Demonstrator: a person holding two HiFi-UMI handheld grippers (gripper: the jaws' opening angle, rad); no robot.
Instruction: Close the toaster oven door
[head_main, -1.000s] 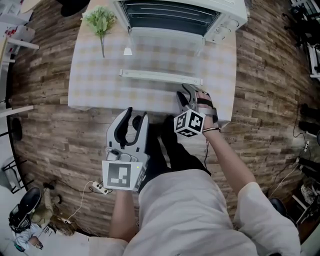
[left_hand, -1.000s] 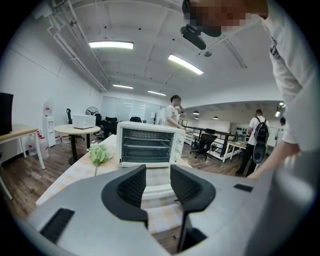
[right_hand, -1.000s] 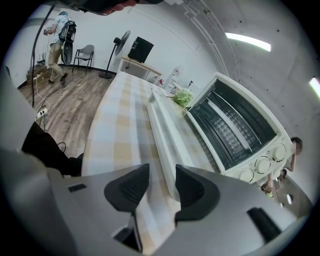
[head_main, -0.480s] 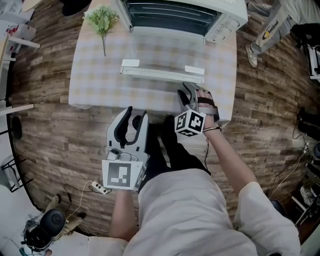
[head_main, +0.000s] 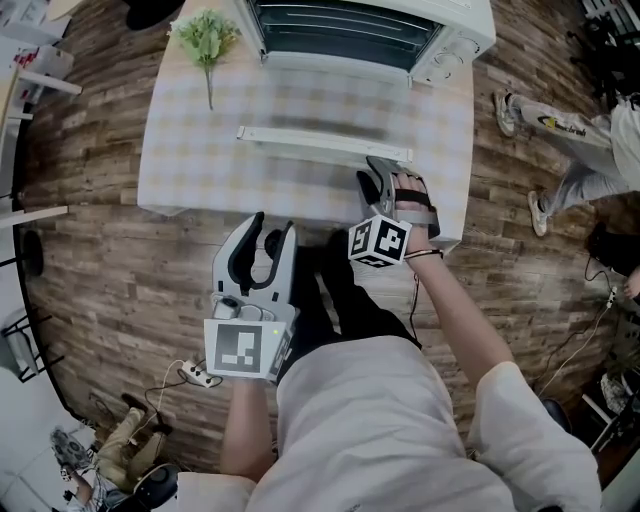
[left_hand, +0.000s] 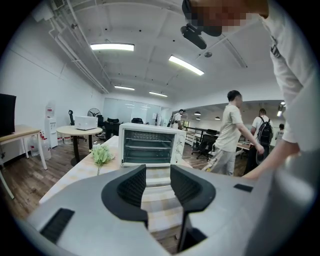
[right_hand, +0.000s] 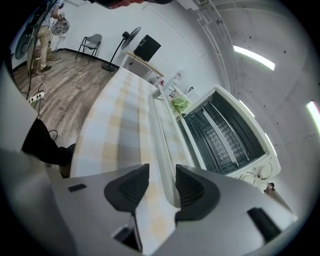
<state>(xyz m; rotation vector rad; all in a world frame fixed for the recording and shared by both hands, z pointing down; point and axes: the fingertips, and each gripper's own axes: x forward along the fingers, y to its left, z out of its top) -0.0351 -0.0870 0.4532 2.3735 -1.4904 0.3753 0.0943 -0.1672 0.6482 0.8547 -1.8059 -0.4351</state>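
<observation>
On the table, the toaster oven sits at the far edge, with its door folded down toward you and the handle nearest you. A plant lies at the far left corner. Your right gripper is near the handle's right end, and your left gripper is just before the front edge.

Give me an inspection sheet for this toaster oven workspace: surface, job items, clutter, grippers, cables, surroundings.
Surface: checked tablecloth, lying flat.
Job's things: toaster oven at the far edge; door folded down; handle toward the person.
Clutter: green sprig left of the oven.
Grippers: left gripper open, empty, short of the table; right gripper open at the handle's right end.
Cables: power strip with cord on the floor.
Surroundings: wood floor; passer-by at right.
</observation>
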